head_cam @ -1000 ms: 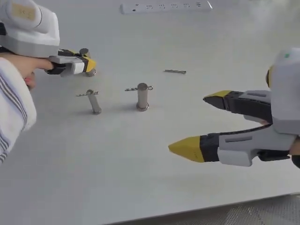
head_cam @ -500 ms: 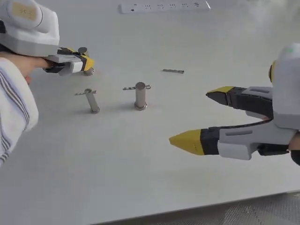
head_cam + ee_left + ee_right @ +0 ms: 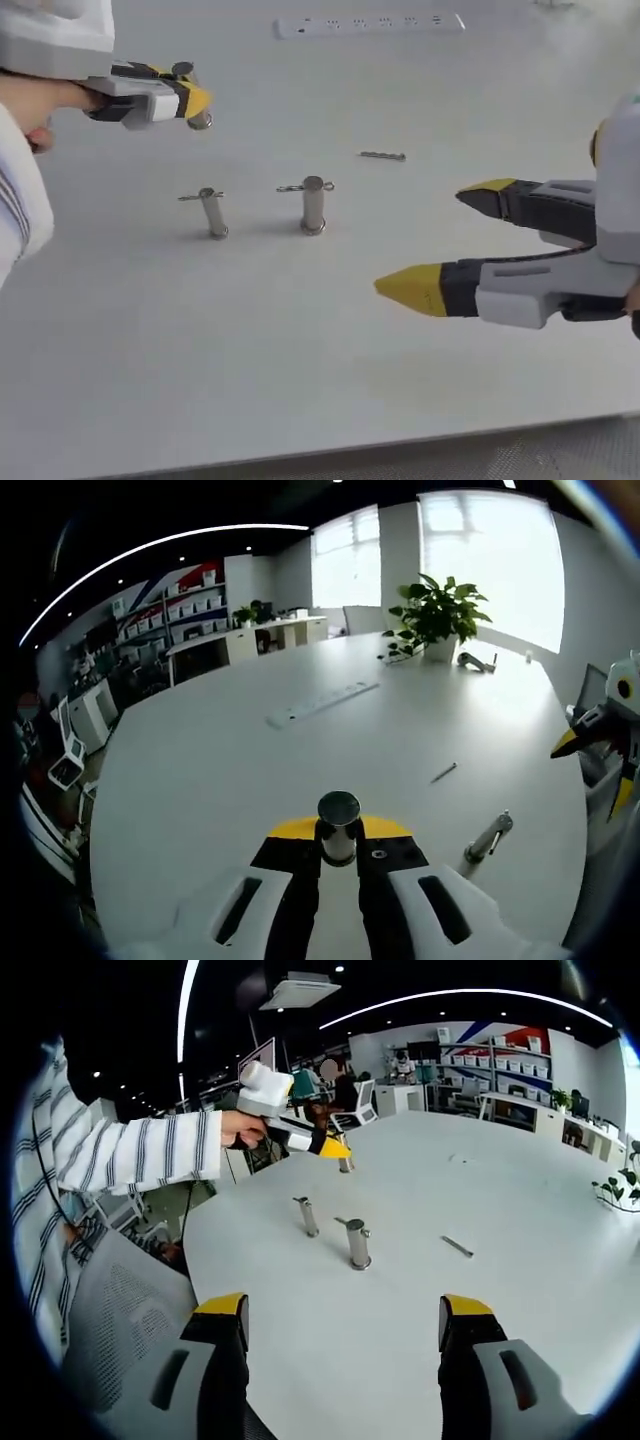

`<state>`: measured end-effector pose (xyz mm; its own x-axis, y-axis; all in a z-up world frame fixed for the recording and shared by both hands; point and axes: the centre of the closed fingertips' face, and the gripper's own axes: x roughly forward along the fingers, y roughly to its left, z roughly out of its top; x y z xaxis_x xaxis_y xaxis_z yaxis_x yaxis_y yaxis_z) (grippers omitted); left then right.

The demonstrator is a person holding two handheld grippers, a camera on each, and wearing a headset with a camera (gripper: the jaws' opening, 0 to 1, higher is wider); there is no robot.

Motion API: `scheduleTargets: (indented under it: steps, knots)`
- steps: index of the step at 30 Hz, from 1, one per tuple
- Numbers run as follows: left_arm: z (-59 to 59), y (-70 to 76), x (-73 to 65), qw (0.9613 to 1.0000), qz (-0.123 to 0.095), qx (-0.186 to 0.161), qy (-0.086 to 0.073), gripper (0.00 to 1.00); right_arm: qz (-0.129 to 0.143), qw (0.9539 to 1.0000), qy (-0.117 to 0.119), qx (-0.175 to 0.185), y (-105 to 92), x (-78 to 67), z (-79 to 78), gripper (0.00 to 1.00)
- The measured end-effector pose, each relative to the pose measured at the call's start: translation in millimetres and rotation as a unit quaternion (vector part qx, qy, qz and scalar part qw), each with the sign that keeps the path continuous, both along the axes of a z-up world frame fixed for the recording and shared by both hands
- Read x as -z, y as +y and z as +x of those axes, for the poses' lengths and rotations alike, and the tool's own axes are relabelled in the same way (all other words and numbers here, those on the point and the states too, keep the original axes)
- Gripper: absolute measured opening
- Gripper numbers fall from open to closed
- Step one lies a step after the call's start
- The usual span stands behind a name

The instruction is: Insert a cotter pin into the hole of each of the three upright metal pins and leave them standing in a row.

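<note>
My left gripper [image 3: 193, 101] is at the upper left, shut on a bare metal pin [image 3: 200, 120]; in the left gripper view that pin [image 3: 338, 823] stands upright between the jaws of the left gripper [image 3: 338, 842]. Two more metal pins stand on the white table, the thinner left pin [image 3: 212, 212] and the thicker middle pin [image 3: 314, 204], each with a cotter pin through its top. A loose cotter pin [image 3: 383, 155] lies farther back. My right gripper [image 3: 440, 240] hovers open and empty at the right, well apart from them. The right gripper view shows both standing pins [image 3: 306, 1216] [image 3: 356, 1243].
A white power strip [image 3: 368, 22] lies along the far side of the white table [image 3: 300, 350]. The table's near edge [image 3: 400, 445] runs below my right gripper. Potted plants [image 3: 437, 615] stand at the table's far end in the left gripper view.
My left gripper has moved up and away with the bare pin held in it. My right gripper has stayed open, drifting only slightly. The two pinned pins and the loose cotter pin have not moved.
</note>
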<state>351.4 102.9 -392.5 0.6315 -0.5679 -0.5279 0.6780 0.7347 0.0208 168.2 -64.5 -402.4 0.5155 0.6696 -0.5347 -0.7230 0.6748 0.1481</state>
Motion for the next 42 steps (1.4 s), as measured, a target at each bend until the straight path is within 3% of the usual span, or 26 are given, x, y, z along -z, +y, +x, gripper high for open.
scheduleTargets:
  steps: [2, 4, 5, 7, 12, 15, 19, 22, 27, 32, 34, 35, 37, 42]
  knots:
    - [-4.8, -3.2, -7.1, 1.0000, -0.001, 0.004, 0.001, 0.09, 0.000, 1.0000, -0.003, 0.000, 0.5, -1.8, 0.3, 0.76]
    - [-10.5, -7.6, -13.6, 0.9999, 0.003, 0.014, -0.009, 0.09, 0.001, 1.0000, -0.006, -0.001, 0.8, -3.2, -0.1, 0.75]
    - [-15.3, -11.3, -19.4, 0.9996, 0.005, 0.021, -0.018, 0.09, 0.002, 1.0000, -0.008, -0.001, 0.9, -4.4, -0.6, 0.76]
    - [-24.5, -18.4, -26.2, 0.9995, -0.003, 0.028, -0.014, 0.09, 0.001, 0.9999, -0.013, -0.003, 0.7, -5.8, -1.2, 0.75]
    - [-45.2, -39.0, -37.8, 0.9974, 0.009, 0.064, -0.032, 0.09, 0.000, 0.9999, -0.016, -0.002, -1.3, -7.5, -2.7, 0.76]
    - [-60.0, -52.4, -41.1, 0.9957, 0.004, 0.088, -0.031, 0.09, 0.010, 0.9998, -0.018, 0.000, -2.2, -11.9, -3.5, 0.76]
    - [-81.3, -69.3, -40.4, 0.9922, 0.013, 0.120, -0.032, 0.09, 0.011, 0.9997, -0.019, 0.005, -4.7, -13.0, -3.0, 0.77]
    - [-94.1, -79.8, -38.3, 0.9871, 0.034, 0.148, -0.051, 0.09, 0.008, 0.9998, -0.019, 0.006, -5.5, -12.5, -4.3, 0.77]
    - [-117.1, -97.0, -32.2, 0.9855, 0.013, 0.166, -0.035, 0.09, 0.014, 0.9997, -0.020, 0.004, -4.3, -14.2, -4.7, 0.77]
    - [-137.3, -109.4, -19.1, 0.9822, 0.018, 0.185, -0.025, 0.09, 0.016, 0.9996, -0.023, 0.000, -1.7, -15.9, -5.1, 0.77]
    - [-146.6, -113.7, -10.5, 0.9778, 0.024, 0.206, -0.029, 0.09, 0.016, 0.9996, -0.022, -0.003, -0.4, -16.1, -6.8, 0.77]
    - [-152.2, -116.2, -4.6, 0.9777, 0.016, 0.209, -0.011, 0.09, 0.017, 0.9996, -0.022, -0.003, 0.0, -16.0, -7.1, 0.77]
    - [-155.9, -118.7, 1.4, 0.9768, 0.017, 0.213, -0.011, 0.09, 0.016, 0.9997, -0.021, -0.003, 0.0, -15.5, -7.9, 0.77]
    - [-165.6, -127.5, 19.4, 0.9753, 0.011, 0.220, 0.013, 0.09, 0.011, 0.9998, -0.018, -0.005, -0.4, -11.2, -10.7, 0.79]
